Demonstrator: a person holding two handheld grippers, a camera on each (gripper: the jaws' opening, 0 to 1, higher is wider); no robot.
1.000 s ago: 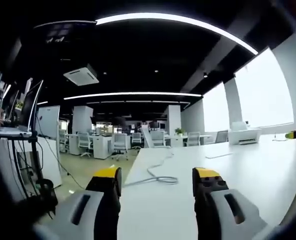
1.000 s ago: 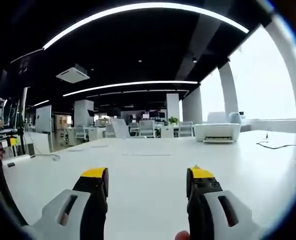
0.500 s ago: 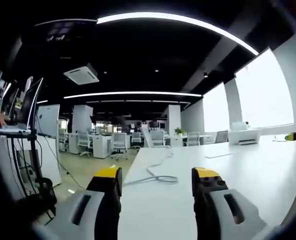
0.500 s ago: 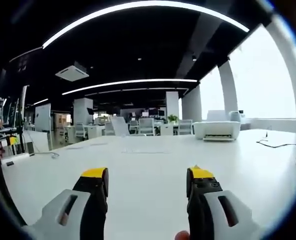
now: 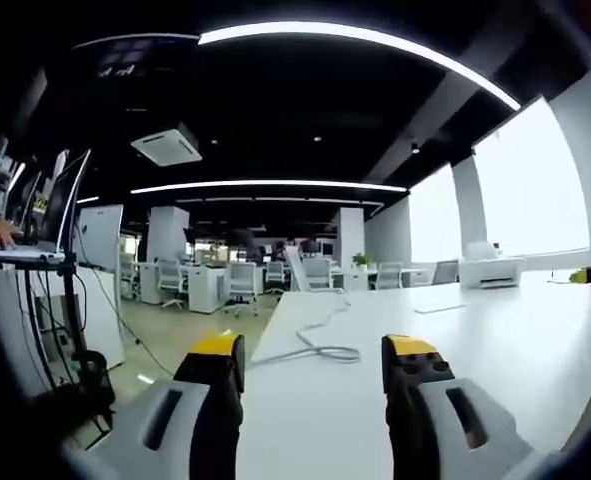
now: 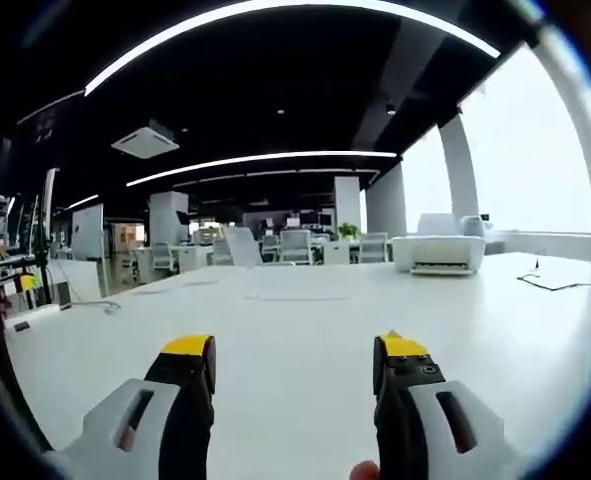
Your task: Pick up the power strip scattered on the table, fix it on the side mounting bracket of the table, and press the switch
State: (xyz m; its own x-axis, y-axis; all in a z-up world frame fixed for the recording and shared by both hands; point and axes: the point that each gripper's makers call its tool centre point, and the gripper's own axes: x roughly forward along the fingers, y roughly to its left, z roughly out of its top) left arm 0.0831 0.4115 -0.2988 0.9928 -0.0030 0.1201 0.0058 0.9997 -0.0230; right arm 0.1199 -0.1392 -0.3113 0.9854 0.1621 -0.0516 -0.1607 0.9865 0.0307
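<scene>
Left gripper [image 5: 313,352] hovering over the near edge of the white surface [image 5: 475,340], jaws spread, pinching nothing. Grey cable [image 5: 320,345] lying looped just ahead on the surface. Right gripper [image 6: 293,352] hovering over the same surface [image 6: 295,320], jaws spread, gripping nothing. Power strip [image 6: 30,318] showing faintly at the far left edge, cord trailing beside it. White printer [image 6: 438,253] sitting well beyond, far right.
</scene>
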